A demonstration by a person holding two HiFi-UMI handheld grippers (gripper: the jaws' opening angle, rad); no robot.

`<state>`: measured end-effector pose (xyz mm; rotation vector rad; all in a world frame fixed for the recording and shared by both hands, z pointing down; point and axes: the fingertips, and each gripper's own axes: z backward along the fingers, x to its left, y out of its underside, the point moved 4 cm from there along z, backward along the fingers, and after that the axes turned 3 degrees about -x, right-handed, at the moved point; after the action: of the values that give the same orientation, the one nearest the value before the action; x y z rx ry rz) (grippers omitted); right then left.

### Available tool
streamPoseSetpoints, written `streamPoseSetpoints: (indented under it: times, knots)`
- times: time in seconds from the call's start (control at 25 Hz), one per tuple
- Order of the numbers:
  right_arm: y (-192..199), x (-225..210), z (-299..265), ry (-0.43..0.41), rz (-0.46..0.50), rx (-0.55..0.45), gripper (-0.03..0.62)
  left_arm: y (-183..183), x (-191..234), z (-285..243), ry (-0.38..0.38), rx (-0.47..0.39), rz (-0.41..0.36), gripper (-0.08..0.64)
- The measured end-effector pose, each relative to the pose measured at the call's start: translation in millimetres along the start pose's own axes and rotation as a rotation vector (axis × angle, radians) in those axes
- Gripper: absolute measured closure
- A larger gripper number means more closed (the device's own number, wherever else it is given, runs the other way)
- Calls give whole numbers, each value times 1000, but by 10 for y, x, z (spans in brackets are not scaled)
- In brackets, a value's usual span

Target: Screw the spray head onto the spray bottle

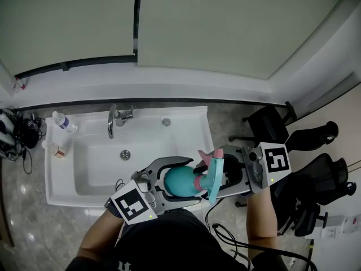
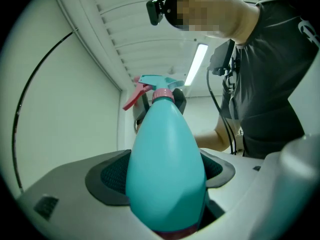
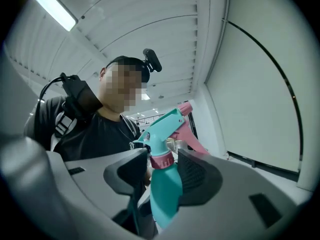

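Observation:
A teal spray bottle lies roughly level in front of my chest, below the sink. My left gripper is shut on its body; in the left gripper view the bottle fills the gap between both pads. The teal spray head, with a pink trigger and pink collar, sits on the bottle's neck. My right gripper is shut on it from the right. In the right gripper view the pads flank the pink collar and the bottle's neck, and the spray head sticks out beyond them.
A white sink with a chrome faucet lies ahead on the left. A water bottle and a small cup stand on its left rim. Black office chairs stand to the right, cables at far left.

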<state>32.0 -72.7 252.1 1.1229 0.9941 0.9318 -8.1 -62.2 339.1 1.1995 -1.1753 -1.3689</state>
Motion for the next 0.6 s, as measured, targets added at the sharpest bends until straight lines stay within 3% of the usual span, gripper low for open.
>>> streamPoseSetpoints:
  times: [0.28,0.44,0.6]
  knots:
    - [-35,-156,21,268,27,4,454,53,172,27,-104,28,16,181]
    - [-16,-272,52,524,85,59,456,102,335,41,-241,79,-9,181]
    - [62,-396,90,798,67,127,457,167,470,51,-400,110,-10,181]
